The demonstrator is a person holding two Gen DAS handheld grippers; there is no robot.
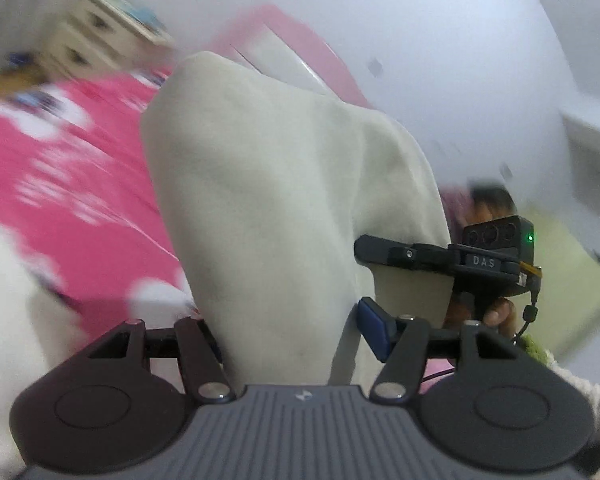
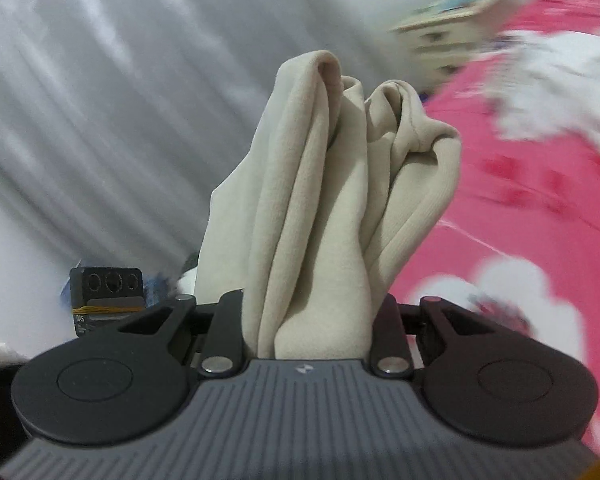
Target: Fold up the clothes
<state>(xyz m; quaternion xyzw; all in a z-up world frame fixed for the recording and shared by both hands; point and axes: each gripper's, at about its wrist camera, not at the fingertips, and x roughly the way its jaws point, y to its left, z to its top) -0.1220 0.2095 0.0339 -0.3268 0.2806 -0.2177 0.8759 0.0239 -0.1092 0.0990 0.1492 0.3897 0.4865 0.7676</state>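
Left wrist: two hand-held grippers [image 1: 288, 332] [image 2: 308, 320] grip one beige garment [image 1: 268, 200].

Soft, fuzzy, matt cream cloth garment [image 2: 320, 200], smooth pink cloth bedsheet with white patches [image 2: 520, 220], dull black plastic right gripper [image 2: 312, 320] with shiny metal pins

One cream garment [image 1: 268, 200] is held up between two handheld grippers, the left gripper [image 1: 288, 332] and the right gripper [image 2: 312, 320], above one pink bedspread [image 1: 80, 184] with white patches, with one pale chest of drawers [image 1: 96, 28] blurred behind.
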